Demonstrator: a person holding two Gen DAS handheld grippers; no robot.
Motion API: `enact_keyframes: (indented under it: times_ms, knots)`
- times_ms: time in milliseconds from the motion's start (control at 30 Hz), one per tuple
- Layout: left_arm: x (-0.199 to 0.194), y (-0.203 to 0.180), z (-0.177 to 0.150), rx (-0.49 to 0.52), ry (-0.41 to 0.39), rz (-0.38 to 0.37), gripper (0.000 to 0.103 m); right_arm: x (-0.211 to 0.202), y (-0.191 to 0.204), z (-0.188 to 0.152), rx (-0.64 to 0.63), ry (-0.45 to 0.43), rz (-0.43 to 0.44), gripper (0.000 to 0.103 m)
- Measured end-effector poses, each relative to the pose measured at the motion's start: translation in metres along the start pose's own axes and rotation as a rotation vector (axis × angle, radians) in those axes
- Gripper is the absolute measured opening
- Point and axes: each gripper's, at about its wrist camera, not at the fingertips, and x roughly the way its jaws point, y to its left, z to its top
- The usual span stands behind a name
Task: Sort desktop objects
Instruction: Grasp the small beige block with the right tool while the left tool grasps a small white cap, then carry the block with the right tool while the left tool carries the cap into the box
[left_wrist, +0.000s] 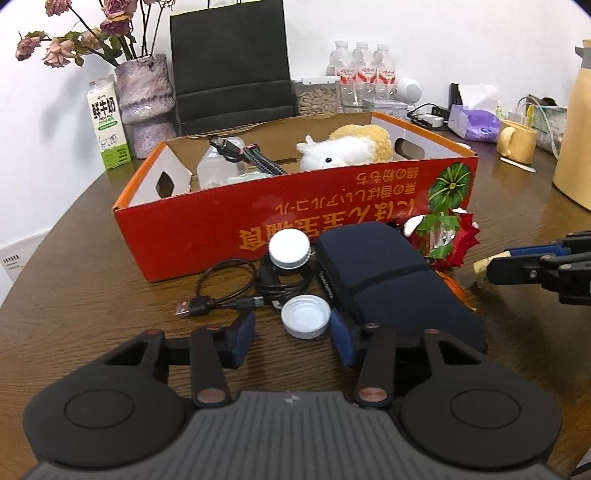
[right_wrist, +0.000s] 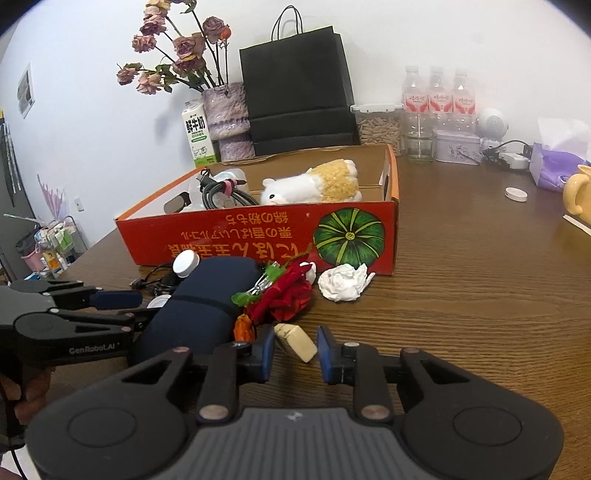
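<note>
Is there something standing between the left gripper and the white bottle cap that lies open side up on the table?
Nothing visible does. The bottle cap already sits between the fingers of the left gripper, with bare table around its near side. The dark blue case lies close against the right finger, and a black cable lies just beyond the left one.

**Lighting and Image Quality**

Both views are evenly and brightly lit by diffuse indoor light; no lamp is visible. The white wall (right_wrist: 461, 44) is near overexposed. The brown wood-grain table (left_wrist: 92, 266) shows only soft sheen. Shadows are faint and soft-edged, for example beneath the red printed cardboard box (left_wrist: 207, 236). Fisheye distortion bends straight lines toward the edges, and the corners vignette to black. Focus is sharp centrally; the clear plastic water bottles (left_wrist: 360, 70) appear slightly hazy.
</note>
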Motion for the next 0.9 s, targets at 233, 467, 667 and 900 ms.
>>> enact_keyframes:
  times_ms: [233, 467, 667, 900]
  knots:
    - [-0.001, -0.003, 0.000, -0.003, 0.001, -0.024, 0.029, -0.001, -0.001, 0.000, -0.001, 0.000, -0.001, 0.023]
    - [-0.009, 0.003, -0.003, -0.032, -0.012, -0.014, 0.029, -0.003, 0.000, 0.002, 0.005, -0.011, 0.004, 0.011]
    - [-0.020, 0.004, -0.002, -0.036, -0.045, -0.008, 0.028, -0.005, 0.002, 0.004, -0.003, -0.016, 0.003, 0.010]
    - [-0.028, 0.008, 0.001, -0.053, -0.073, -0.001, 0.028, -0.012, 0.003, 0.006, -0.010, -0.040, 0.004, 0.010]
